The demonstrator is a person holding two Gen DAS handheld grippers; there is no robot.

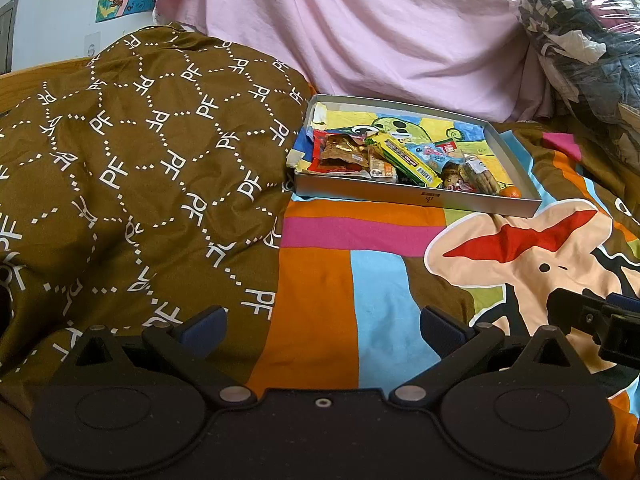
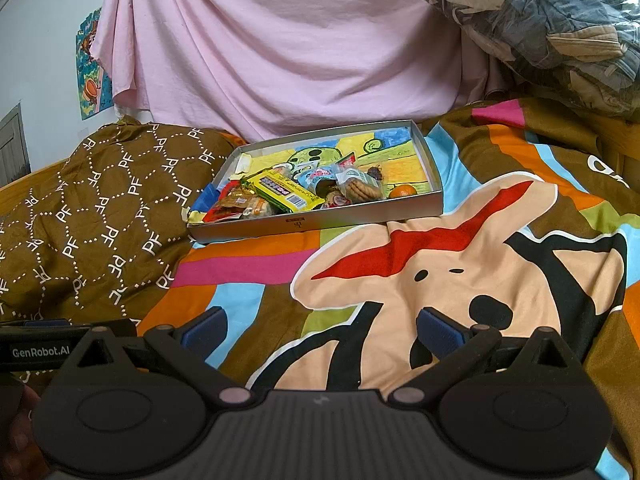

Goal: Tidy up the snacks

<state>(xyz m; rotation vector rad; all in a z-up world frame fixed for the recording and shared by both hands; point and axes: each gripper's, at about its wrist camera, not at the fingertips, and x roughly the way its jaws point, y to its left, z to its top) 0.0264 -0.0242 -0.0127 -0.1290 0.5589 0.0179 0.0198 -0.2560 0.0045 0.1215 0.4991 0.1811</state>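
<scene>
Grey shallow box (image 2: 316,222) of snacks (image 2: 288,194) on the bed (image 2: 440,280), well ahead of both claws. Long axis crosswise. Left claw (image 1: 320,326) and right claw (image 2: 320,328) spread, empty; right looks slightly nearer.

Bed with cartoon sheet (image 2: 460,264), brown quilt (image 1: 132,168) (bunched), shallow box (image 2: 320,222)

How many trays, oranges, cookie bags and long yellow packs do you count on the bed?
tray: 1
orange: 1
cookie bag: 1
long yellow pack: 1
Total: 4
</scene>
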